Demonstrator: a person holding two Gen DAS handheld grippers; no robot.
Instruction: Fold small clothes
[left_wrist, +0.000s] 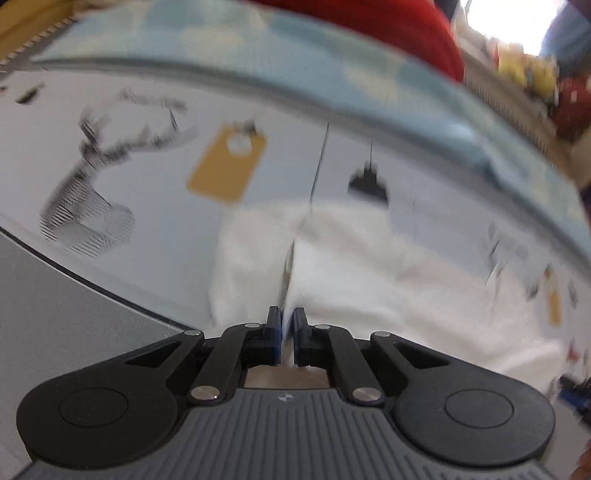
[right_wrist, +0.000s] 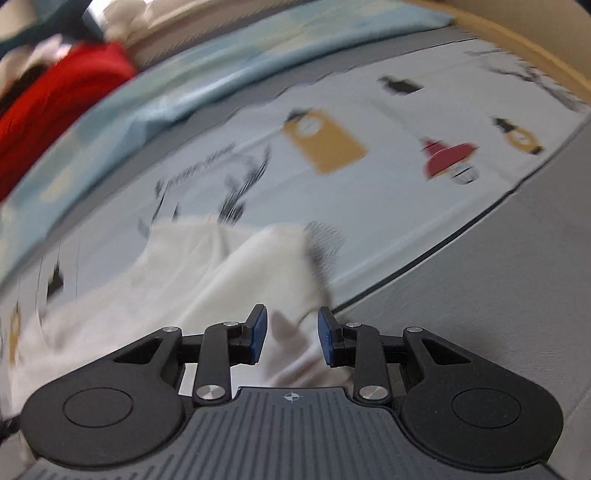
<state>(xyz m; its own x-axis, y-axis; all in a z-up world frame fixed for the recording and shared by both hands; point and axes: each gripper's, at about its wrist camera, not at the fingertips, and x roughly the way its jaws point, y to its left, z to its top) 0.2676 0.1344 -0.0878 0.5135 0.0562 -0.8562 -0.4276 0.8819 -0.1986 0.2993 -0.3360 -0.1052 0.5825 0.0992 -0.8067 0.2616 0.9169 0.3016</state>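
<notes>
- The left gripper (left_wrist: 287, 325) has its jaws drawn nearly together, pinching a thin edge of the white garment (left_wrist: 351, 266) between the blue pads.
- From that pinch the white cloth runs forward and away, its visible fold line heading straight ahead from the fingertips; the bulk of it spreads to the right of the gripper over the bed.
- The right gripper (right_wrist: 291, 334) has its jaws apart, with a loose bit of the same white garment (right_wrist: 221, 266) lying in the gap; neither blue pad (right_wrist: 258, 332) clearly presses on it.
- In the right wrist view the cloth's long axis slants from the fingertips up and to the left, one flap ending in a blunt corner ahead.
- The garment lies on a pale printed sheet (right_wrist: 369, 206) (drawn stag, mustard tags, a red lamp shape), near the sheet's edge where a grey surface (right_wrist: 498, 295) begins.
- Beyond the sheet sits a light blue fabric (left_wrist: 295, 55), and behind that something red (right_wrist: 55, 99); both views are motion-blurred.
</notes>
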